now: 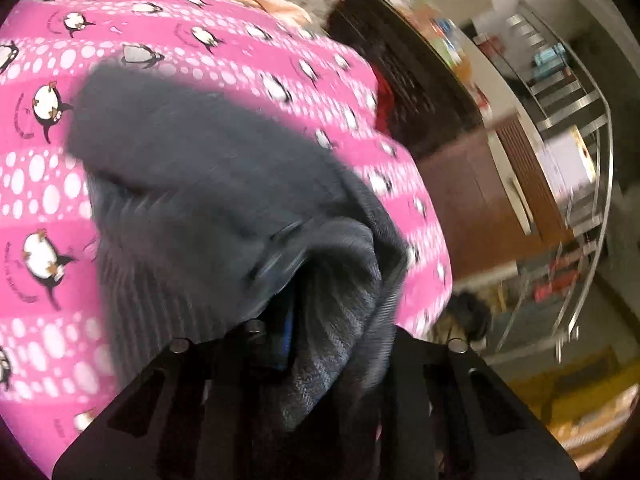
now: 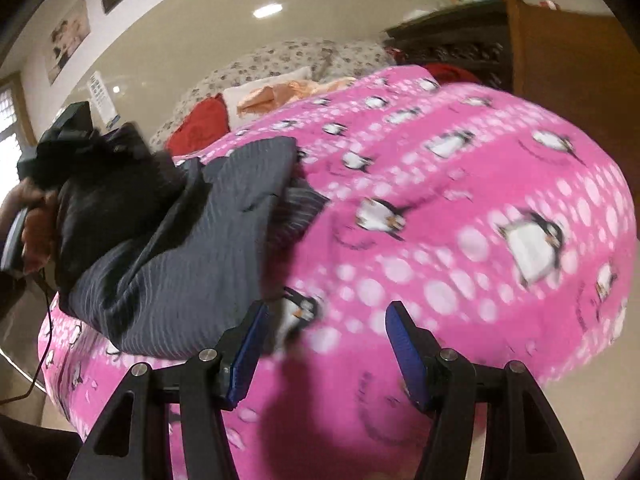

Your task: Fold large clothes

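Observation:
A dark grey ribbed garment (image 1: pixel 208 184) hangs bunched over a pink penguin-print blanket (image 1: pixel 248 56) on a bed. My left gripper (image 1: pixel 316 332) is shut on a fold of the grey garment, which drapes over its fingers and hides the tips. In the right wrist view the same garment (image 2: pixel 188 248) lies lifted at the left, held up by the left gripper (image 2: pixel 60 132) in a hand. My right gripper (image 2: pixel 324 320) is open and empty over the blanket (image 2: pixel 460 220), just right of the garment's edge.
Red, white and orange pillows (image 2: pixel 240 108) and a floral cover lie at the bed's far end. A dark wooden headboard (image 1: pixel 408 72), a brown cabinet (image 1: pixel 492 184) and a metal rack (image 1: pixel 576 128) stand beside the bed. A wooden wardrobe (image 2: pixel 560 48) is at the right.

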